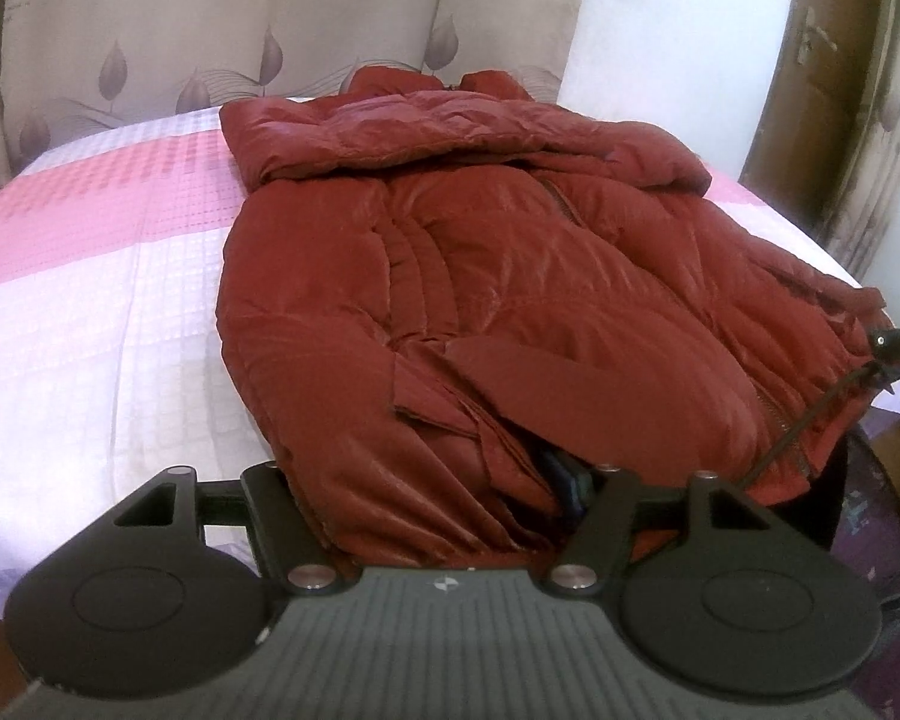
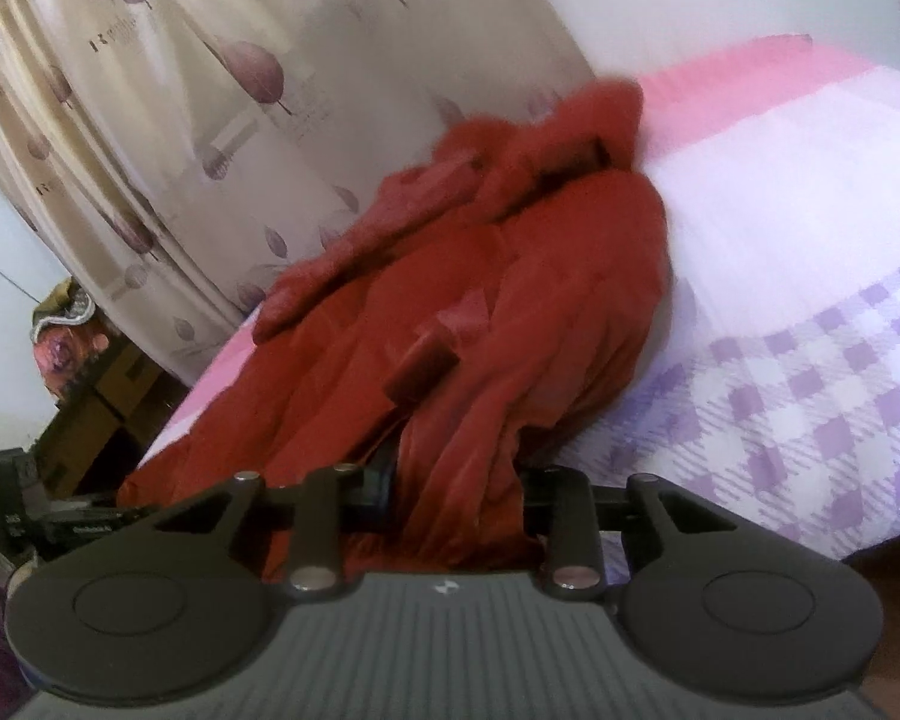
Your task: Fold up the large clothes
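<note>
1. My left gripper pinches the near hem of the red puffer jacket; my right gripper clamps a bunched hem fold too.
2. The jacket lies on the bed, collar far. I judge it light, puffy and springy, with a slick shell.
3. Thick hem seams look best for holding; the padding will likely spring back.

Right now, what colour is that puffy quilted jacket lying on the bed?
The puffy quilted jacket is a deep rust red, clearest in the left wrist view.
</note>
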Demonstrator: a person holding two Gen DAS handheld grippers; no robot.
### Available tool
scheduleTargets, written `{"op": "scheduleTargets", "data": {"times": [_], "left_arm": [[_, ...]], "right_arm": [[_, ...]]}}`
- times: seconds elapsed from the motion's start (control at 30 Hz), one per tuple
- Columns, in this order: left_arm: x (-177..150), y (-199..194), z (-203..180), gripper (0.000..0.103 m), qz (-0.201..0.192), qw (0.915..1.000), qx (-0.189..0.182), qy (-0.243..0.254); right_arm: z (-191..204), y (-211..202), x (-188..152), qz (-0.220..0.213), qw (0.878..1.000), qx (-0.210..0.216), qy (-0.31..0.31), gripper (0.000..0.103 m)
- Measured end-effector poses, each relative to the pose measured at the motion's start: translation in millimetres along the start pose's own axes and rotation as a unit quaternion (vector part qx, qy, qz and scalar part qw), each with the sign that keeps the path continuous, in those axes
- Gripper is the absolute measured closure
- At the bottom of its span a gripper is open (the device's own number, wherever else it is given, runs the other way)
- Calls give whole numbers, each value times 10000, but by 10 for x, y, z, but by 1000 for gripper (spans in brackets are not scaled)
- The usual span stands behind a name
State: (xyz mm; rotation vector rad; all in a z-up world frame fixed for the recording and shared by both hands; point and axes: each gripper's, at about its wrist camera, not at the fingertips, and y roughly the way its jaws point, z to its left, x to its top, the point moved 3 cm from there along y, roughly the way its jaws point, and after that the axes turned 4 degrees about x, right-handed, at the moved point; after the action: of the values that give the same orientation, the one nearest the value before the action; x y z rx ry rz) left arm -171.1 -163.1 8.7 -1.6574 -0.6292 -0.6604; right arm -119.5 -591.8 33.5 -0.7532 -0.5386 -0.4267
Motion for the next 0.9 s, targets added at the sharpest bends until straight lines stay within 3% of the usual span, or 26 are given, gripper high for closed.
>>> {"op": "scheduleTargets", "data": {"times": [0.2, 0.33, 0.37, 0.43, 0.53, 0.63, 0.73, 0.9], "left_arm": [[-2, 21, -17, 30, -6, 10000, 67, 56], [-4, 49, 20, 27, -18, 10000, 26, -22], [-5, 56, 53, 30, -29, 9998, -105, -148], [-5, 72, 166, 58, -23, 9969, -479, -617], [29, 44, 370, 77, -90, 9864, -868, -1391], [77, -77, 470, 80, -252, 9782, -1125, -1726], [90, -169, 427, 80, -366, 9808, -1082, -1580], [-26, -101, 453, 80, -191, 9794, -1075, -1696]], "right_arm": [[-133, 34, -37, 128, 9990, 67, 435, 58], [-116, 58, -81, 113, 9994, 62, 327, 59], [-106, 63, -88, 122, 9995, 57, 277, 60], [-84, 60, -85, 89, 9997, 84, 226, 68], [-45, 7, -13, -134, 9992, 268, 250, 76], [17, -101, 119, -453, 9964, 636, 323, 79], [72, -152, 149, -545, 9948, 782, 359, 80], [17, -183, -6, -480, 9942, 798, 536, 81]]}}
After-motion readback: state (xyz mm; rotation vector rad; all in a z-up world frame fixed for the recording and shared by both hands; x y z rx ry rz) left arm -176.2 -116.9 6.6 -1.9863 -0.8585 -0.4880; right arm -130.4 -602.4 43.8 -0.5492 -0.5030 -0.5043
